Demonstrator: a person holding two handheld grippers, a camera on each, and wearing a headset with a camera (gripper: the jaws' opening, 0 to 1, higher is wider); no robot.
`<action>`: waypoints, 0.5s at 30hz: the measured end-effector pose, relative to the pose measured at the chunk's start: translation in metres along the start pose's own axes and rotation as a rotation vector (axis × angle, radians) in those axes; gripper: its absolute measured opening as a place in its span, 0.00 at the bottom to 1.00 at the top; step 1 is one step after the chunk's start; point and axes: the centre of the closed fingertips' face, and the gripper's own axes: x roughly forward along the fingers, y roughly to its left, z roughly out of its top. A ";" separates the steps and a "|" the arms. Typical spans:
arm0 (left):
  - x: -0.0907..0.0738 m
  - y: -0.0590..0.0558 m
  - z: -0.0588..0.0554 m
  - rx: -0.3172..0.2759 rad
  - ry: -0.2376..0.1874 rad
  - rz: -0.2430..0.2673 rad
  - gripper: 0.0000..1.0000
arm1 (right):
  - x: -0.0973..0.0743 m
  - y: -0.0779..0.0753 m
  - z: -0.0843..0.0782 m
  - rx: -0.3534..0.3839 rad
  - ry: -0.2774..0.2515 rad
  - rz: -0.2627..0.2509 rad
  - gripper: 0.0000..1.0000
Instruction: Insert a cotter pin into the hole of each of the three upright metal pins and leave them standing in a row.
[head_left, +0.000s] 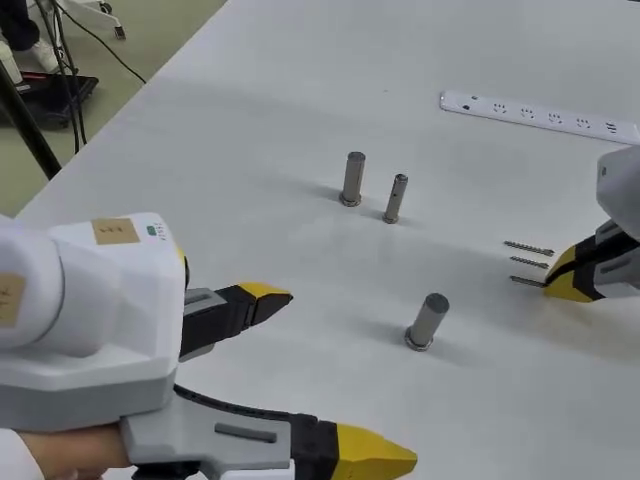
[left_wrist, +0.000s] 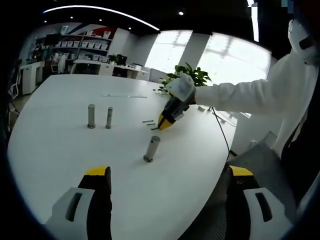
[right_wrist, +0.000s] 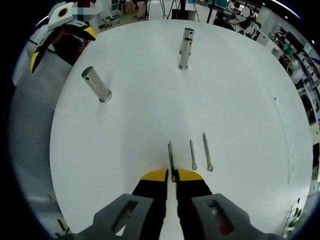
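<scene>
Thin silver cotter pin (right_wrist: 170, 152) gripped at its end by the closed right claw (right_wrist: 173, 176)
It is laid flat on the white bench (right_wrist: 240, 100), lower centre of the right gripper view; so slight a hold could be lost on lifting. The left claw (left_wrist: 168, 172) is spread wide, empty. No writing is legible.

Three near angles, shared metal pins (head_left: 352, 178)

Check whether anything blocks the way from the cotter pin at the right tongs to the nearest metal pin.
Nothing visible does. Just bare table lies between the cotter pin at the right tongs and that metal pin.
</scene>
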 end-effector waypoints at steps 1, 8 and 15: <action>0.000 0.000 0.000 0.001 0.000 -0.001 0.95 | 0.000 0.000 0.000 -0.001 0.000 0.000 0.00; 0.001 -0.001 0.002 0.005 -0.004 -0.006 0.94 | 0.002 -0.004 0.000 -0.042 0.030 -0.021 0.00; 0.003 0.001 0.003 0.004 -0.012 -0.004 0.93 | 0.002 -0.002 0.000 -0.057 0.012 0.011 0.00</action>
